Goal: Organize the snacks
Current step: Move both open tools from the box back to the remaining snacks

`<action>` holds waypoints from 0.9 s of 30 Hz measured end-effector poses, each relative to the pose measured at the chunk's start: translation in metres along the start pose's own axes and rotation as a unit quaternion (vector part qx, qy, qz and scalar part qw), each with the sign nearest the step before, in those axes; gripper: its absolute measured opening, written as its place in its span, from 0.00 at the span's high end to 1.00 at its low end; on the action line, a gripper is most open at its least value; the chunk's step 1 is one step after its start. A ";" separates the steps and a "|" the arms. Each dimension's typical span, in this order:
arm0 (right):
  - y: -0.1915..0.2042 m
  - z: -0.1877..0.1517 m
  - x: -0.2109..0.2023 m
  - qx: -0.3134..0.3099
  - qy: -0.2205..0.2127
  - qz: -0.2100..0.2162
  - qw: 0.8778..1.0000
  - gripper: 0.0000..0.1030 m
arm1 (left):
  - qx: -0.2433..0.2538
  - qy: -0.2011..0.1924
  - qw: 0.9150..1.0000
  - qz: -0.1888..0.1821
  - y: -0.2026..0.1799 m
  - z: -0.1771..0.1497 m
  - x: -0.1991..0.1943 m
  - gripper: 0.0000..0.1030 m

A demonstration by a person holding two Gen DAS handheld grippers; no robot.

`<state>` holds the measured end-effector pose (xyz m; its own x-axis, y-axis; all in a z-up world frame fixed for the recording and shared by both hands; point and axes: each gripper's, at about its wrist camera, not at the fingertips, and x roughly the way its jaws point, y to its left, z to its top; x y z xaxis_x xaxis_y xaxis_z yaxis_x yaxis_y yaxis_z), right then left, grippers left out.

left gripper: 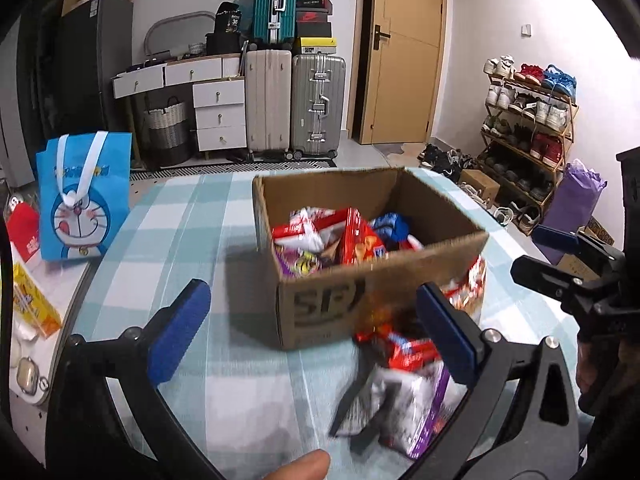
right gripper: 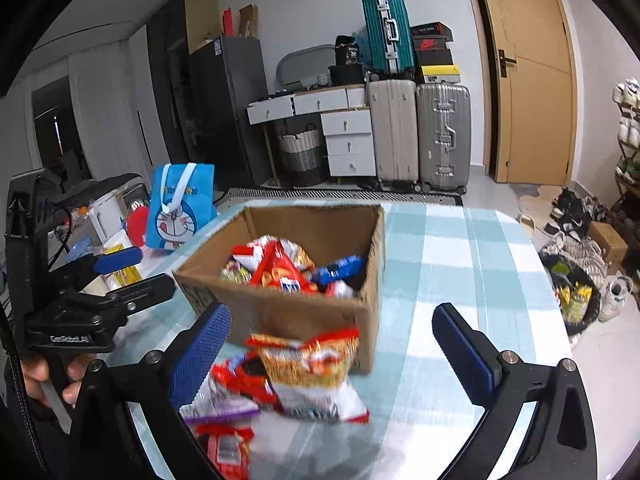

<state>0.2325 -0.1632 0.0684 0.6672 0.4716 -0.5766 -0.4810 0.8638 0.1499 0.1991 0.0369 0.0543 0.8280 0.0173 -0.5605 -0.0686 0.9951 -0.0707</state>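
Observation:
A brown cardboard box [left gripper: 332,304] [right gripper: 288,316] stands on the checked tablecloth with several snack packets inside [left gripper: 344,240] [right gripper: 280,268]. More snack packets [left gripper: 404,392] [right gripper: 308,376] lie loose on the cloth just in front of the box. My left gripper [left gripper: 312,336] is open and empty, in front of the box, above the loose packets. My right gripper [right gripper: 332,352] is open and empty, over the orange-and-white packet. Each gripper shows at the other view's edge [left gripper: 568,272] [right gripper: 108,276].
A blue cartoon tote bag [left gripper: 84,204] [right gripper: 180,208] stands at the table's left, with small boxes and a red item beside it. Beyond the table are suitcases [left gripper: 296,108], white drawers, a door and a shoe rack [left gripper: 528,128]. A bin with packets [right gripper: 572,292] sits on the floor right.

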 end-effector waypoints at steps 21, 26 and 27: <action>0.007 -0.026 0.018 -0.004 0.082 -0.011 0.997 0.01 | 0.063 0.085 0.994 -0.037 -0.029 -0.033 0.013 0.01; 0.005 -0.031 0.027 0.003 0.094 -0.011 0.995 0.01 | 0.049 0.111 0.989 -0.081 -0.028 -0.035 0.021 0.01; 0.005 -0.032 0.029 0.004 0.097 -0.013 0.995 0.01 | 0.048 0.113 0.989 -0.086 -0.028 -0.036 0.022 0.01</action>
<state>0.2311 -0.1511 0.0271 0.5561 0.4067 -0.7248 -0.4601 0.8769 0.1391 0.1988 0.0058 0.0145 0.6760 -0.1637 -0.7185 0.1244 0.9864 -0.1077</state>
